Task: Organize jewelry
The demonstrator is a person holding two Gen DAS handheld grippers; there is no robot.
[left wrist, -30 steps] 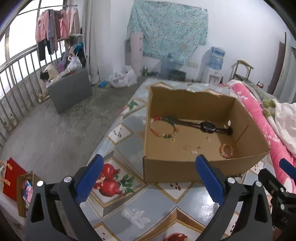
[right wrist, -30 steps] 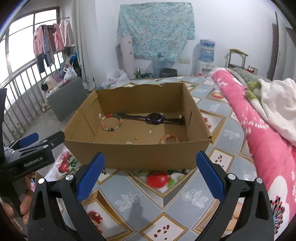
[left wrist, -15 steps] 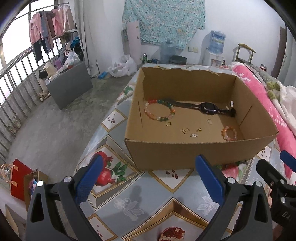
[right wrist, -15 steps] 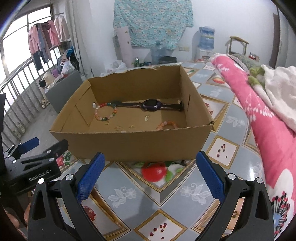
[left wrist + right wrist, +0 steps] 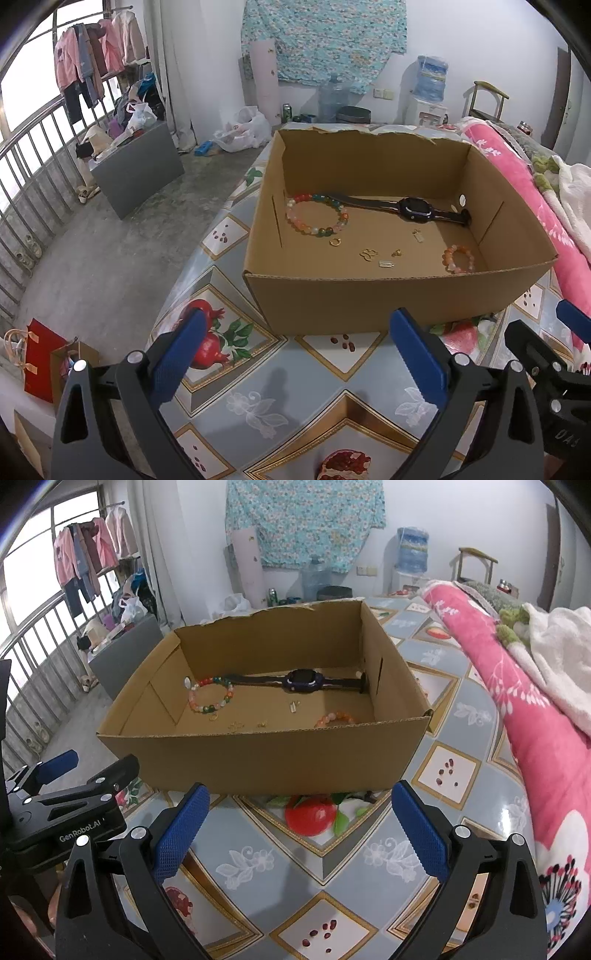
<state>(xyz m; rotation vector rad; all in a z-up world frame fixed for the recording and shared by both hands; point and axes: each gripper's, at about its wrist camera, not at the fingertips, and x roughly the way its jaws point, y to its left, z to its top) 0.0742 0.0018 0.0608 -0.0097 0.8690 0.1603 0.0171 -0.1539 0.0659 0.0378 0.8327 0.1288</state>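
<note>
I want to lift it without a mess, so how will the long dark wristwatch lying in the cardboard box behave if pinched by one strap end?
The dark wristwatch lies flat along the back wall of the cardboard box, so its strap is probably flexible and would droop. The chunky case at its middle would likely swing. It looks unlikely to roll.
</note>
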